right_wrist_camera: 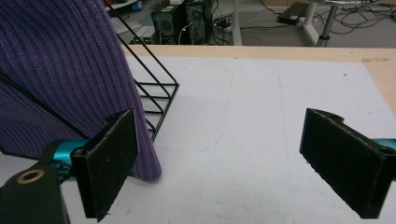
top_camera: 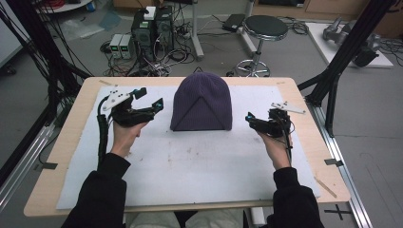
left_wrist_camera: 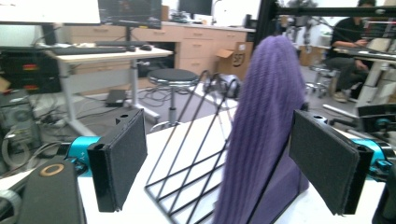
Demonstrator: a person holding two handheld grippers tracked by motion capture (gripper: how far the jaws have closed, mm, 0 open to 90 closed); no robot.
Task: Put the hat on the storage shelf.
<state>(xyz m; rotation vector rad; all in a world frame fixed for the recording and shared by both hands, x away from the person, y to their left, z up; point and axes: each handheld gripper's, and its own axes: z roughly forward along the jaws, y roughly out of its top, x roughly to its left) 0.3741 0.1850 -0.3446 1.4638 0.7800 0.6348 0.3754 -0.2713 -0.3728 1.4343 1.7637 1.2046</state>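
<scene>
A purple knit beanie (top_camera: 201, 102) hangs over a black wire stand (left_wrist_camera: 187, 154) at the back middle of the white mat (top_camera: 190, 164). My left gripper (top_camera: 151, 97) is held just left of the beanie, open, with nothing between its pads. In the left gripper view the beanie (left_wrist_camera: 266, 116) stands ahead between the spread jaws of that gripper (left_wrist_camera: 224, 158). My right gripper (top_camera: 251, 119) sits just right of the beanie, open and empty. The right gripper view has the beanie (right_wrist_camera: 60, 70) and the stand (right_wrist_camera: 159, 93) at left, behind the left jaw of this gripper (right_wrist_camera: 226, 168).
The mat lies on a wooden table (top_camera: 71, 123). Black frame struts (top_camera: 342, 61) rise at the right and left edges. Beyond the table's far edge are a stool (top_camera: 265, 27), computer towers (top_camera: 152, 28) and tangled cables. A person (left_wrist_camera: 350, 42) sits at a far desk.
</scene>
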